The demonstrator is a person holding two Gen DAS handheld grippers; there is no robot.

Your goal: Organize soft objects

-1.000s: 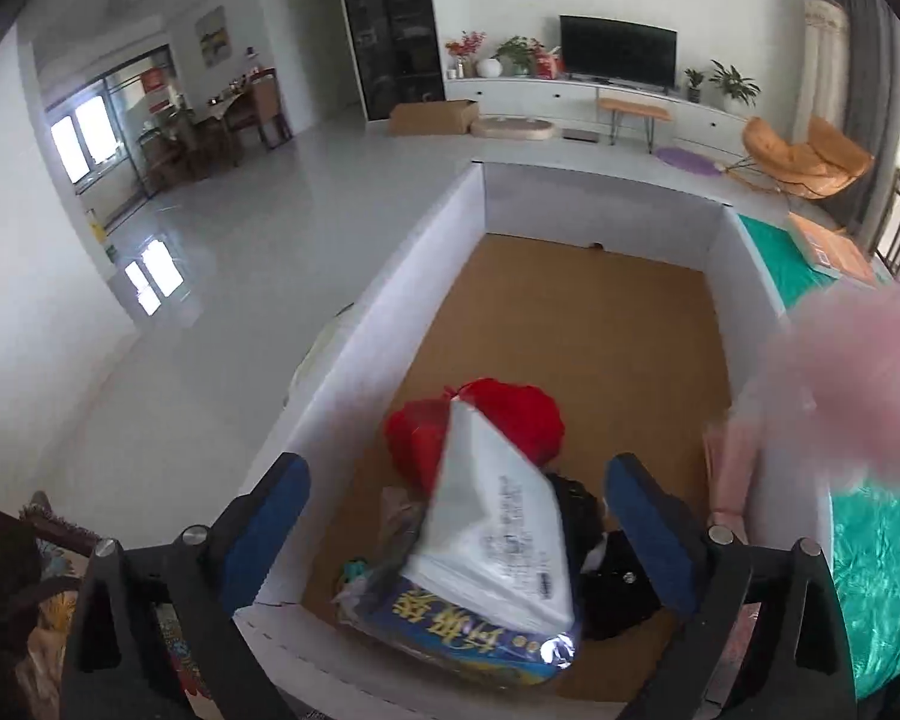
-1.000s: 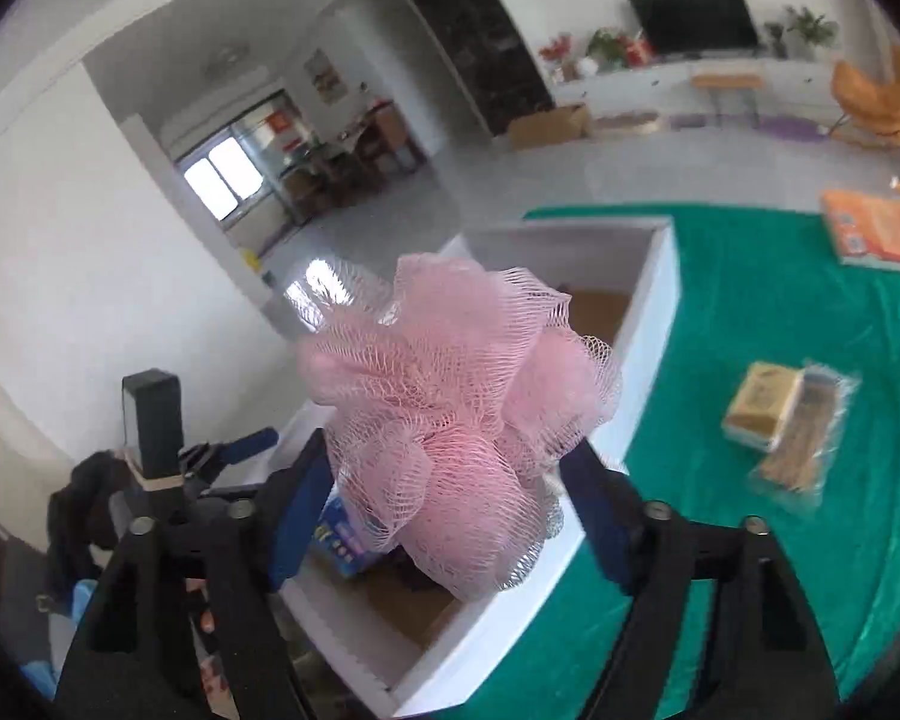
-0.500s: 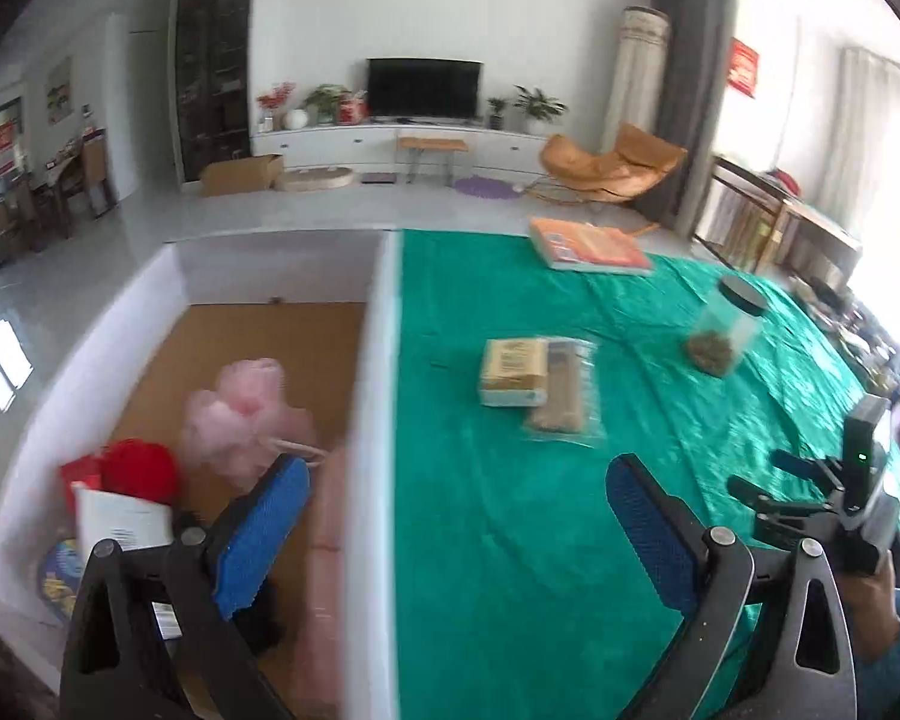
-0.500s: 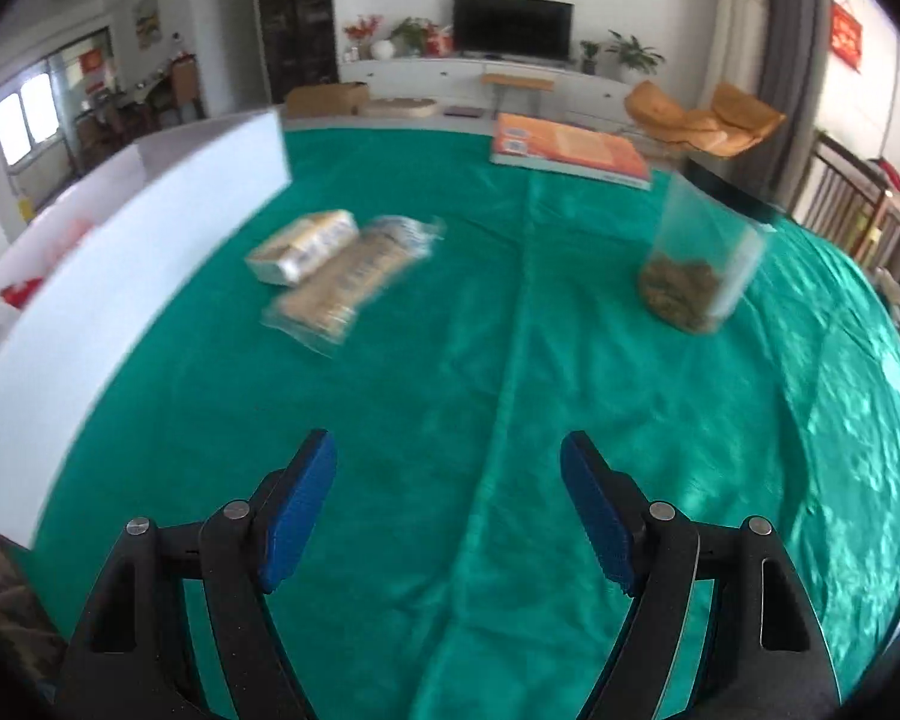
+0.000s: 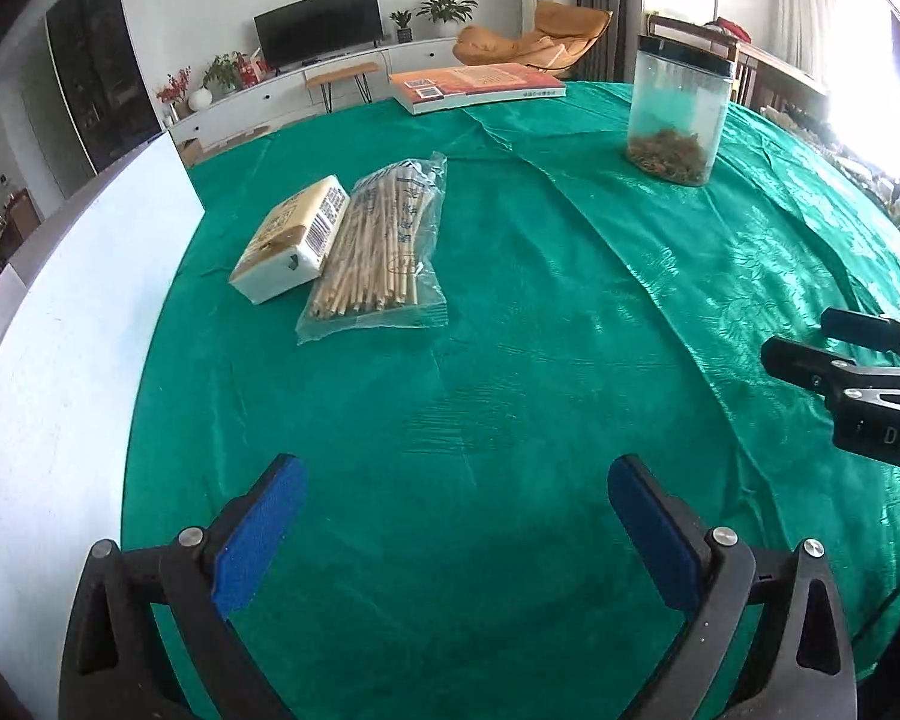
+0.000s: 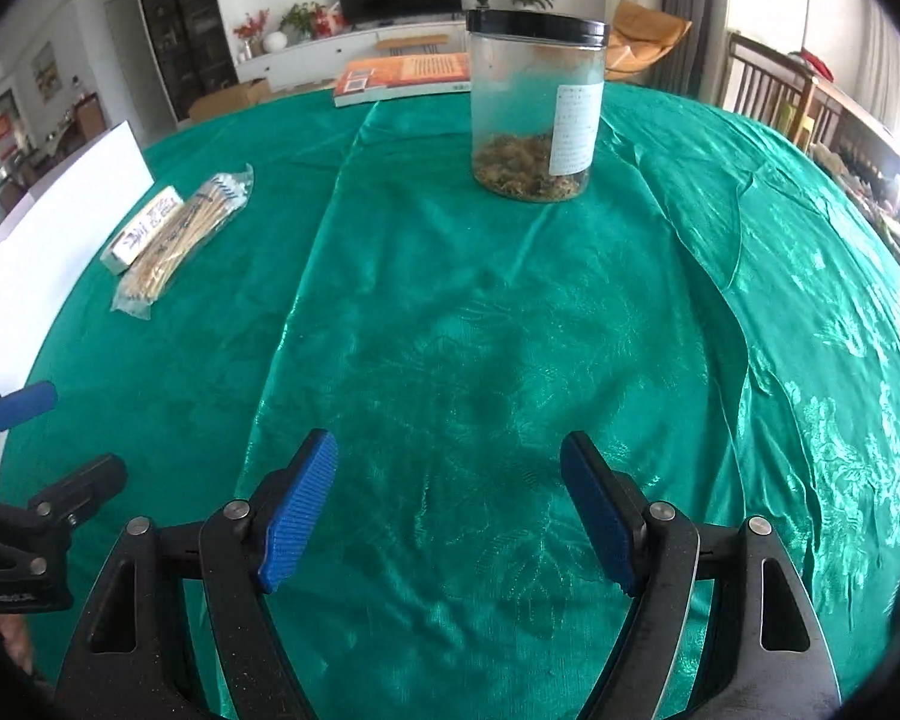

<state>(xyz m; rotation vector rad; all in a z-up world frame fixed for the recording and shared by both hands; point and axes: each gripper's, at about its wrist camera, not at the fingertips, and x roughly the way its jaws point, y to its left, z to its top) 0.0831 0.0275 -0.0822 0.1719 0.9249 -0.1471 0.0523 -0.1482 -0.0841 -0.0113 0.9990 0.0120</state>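
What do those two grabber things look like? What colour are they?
Each hand-held gripper, left and right, has a black frame shaped like a fork with triangular cut-outs, silver bolt heads at the joints, and two flat fingers faced with ribbed blue pads. White lettering marks the body of the right one in the left view.

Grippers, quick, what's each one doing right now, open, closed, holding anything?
Left gripper: open, holding nothing, over the green tablecloth.
Right gripper: open, holding nothing, over the same cloth.
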